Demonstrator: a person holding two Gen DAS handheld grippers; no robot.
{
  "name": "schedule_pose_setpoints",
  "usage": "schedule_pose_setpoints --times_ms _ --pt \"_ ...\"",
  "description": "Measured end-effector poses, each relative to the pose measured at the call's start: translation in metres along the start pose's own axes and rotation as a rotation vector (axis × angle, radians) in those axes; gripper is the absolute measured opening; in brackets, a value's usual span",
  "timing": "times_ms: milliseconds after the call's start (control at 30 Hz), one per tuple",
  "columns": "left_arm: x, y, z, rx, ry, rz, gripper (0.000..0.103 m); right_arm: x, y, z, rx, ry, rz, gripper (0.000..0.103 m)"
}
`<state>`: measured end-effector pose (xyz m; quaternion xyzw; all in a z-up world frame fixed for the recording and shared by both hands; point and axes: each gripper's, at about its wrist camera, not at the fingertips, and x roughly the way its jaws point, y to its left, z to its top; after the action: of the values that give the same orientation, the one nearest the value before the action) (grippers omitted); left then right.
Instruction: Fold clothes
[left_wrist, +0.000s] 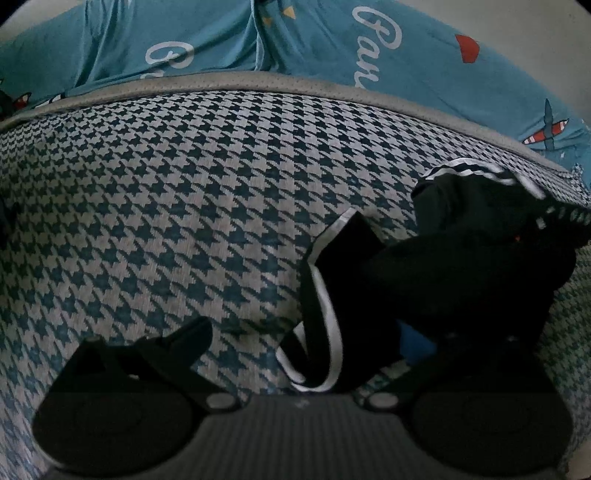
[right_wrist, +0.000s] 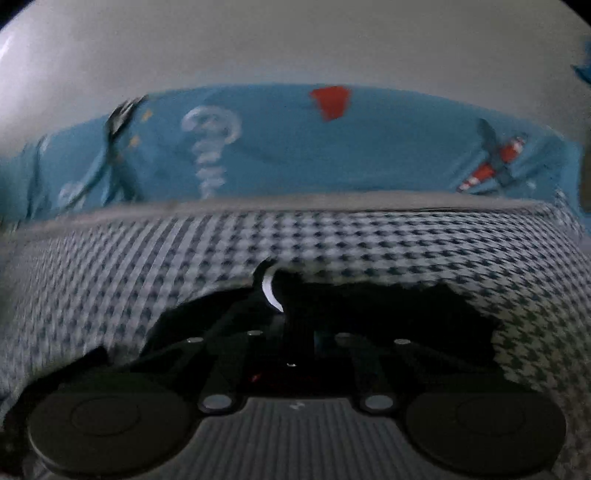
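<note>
While the black garment with white stripes lies bunched on the houndstooth mattress, toward my right side, my left gripper stands with its jaws spread wide: one finger shows bare over the pattern, the other is lost under dark cloth. My right gripper sits deep in the same fabric; its jaws look drawn close around a fold near a white stripe, though the dim, smeared picture leaves me unable to tell whether they truly pinch it. Beyond the mattress's grey edge hangs a blue printed sheet. The heap would suit either a garment waiting to be spread or one mid-fold, so I judge no stage. For any fold to come out clean, I'd want a grip on a seam or striped edge, not the loose middle, and both grippers pulling evenly so the cloth lies flat
</note>
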<state>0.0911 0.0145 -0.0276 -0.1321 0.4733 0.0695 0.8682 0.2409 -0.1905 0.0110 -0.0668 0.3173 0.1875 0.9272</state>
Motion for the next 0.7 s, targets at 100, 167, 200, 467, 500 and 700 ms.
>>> schedule_pose_setpoints --times_ms 100,167,200,467,500,700 --pt "-0.001 0.0 0.0 -0.001 0.002 -0.005 0.103 -0.009 -0.023 0.007 0.106 -0.05 -0.095 0.01" --pt "-0.002 0.0 -0.001 0.006 0.005 -0.008 0.103 -0.014 -0.04 0.011 0.183 -0.081 -0.165 0.01" --pt "-0.002 -0.001 -0.002 0.01 0.006 -0.009 0.103 -0.016 -0.05 0.012 0.225 -0.086 -0.206 0.01" --pt "0.003 -0.008 -0.008 0.035 0.041 -0.035 0.103 -0.024 -0.103 0.012 0.443 -0.037 -0.375 0.023" --pt "0.003 -0.008 -0.008 0.038 0.04 -0.034 0.103 -0.025 -0.104 0.014 0.449 -0.046 -0.378 0.031" --pt "-0.003 -0.01 -0.009 0.052 0.011 -0.049 0.103 -0.042 -0.077 0.02 0.364 -0.148 -0.258 0.043"
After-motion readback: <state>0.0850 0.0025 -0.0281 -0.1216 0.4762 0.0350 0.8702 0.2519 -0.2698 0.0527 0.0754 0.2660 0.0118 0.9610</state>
